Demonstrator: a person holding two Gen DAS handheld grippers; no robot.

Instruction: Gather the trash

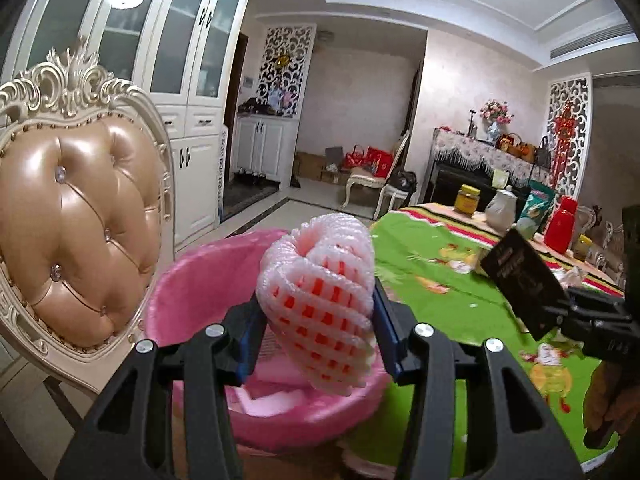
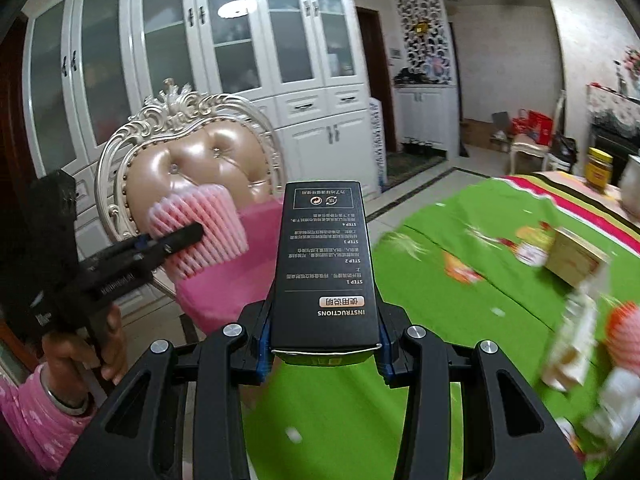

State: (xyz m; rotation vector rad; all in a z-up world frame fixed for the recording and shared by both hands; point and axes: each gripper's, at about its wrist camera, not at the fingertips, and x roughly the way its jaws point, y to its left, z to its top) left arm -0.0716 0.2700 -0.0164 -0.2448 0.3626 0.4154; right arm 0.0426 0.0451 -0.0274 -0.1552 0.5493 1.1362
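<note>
My left gripper (image 1: 316, 320) is shut on a pink foam fruit net (image 1: 320, 300) and holds it over the open pink-lined trash bin (image 1: 192, 284). In the right wrist view the net (image 2: 204, 228) shows at the left, with the bin (image 2: 236, 264) behind the box. My right gripper (image 2: 324, 344) is shut on a black carton box (image 2: 324, 264) printed with instructions, held above the green tablecloth (image 2: 440, 280) beside the bin. The box also shows in the left wrist view (image 1: 520, 280) at the right.
A tufted tan chair (image 1: 76, 248) stands just left of the bin. On the table lie a small cardboard box (image 2: 576, 256), a blurred carton (image 2: 572, 344) and a red-netted item (image 2: 624, 332). Jars, a white jug (image 1: 500, 210) and a red flask (image 1: 560, 228) stand at the far end.
</note>
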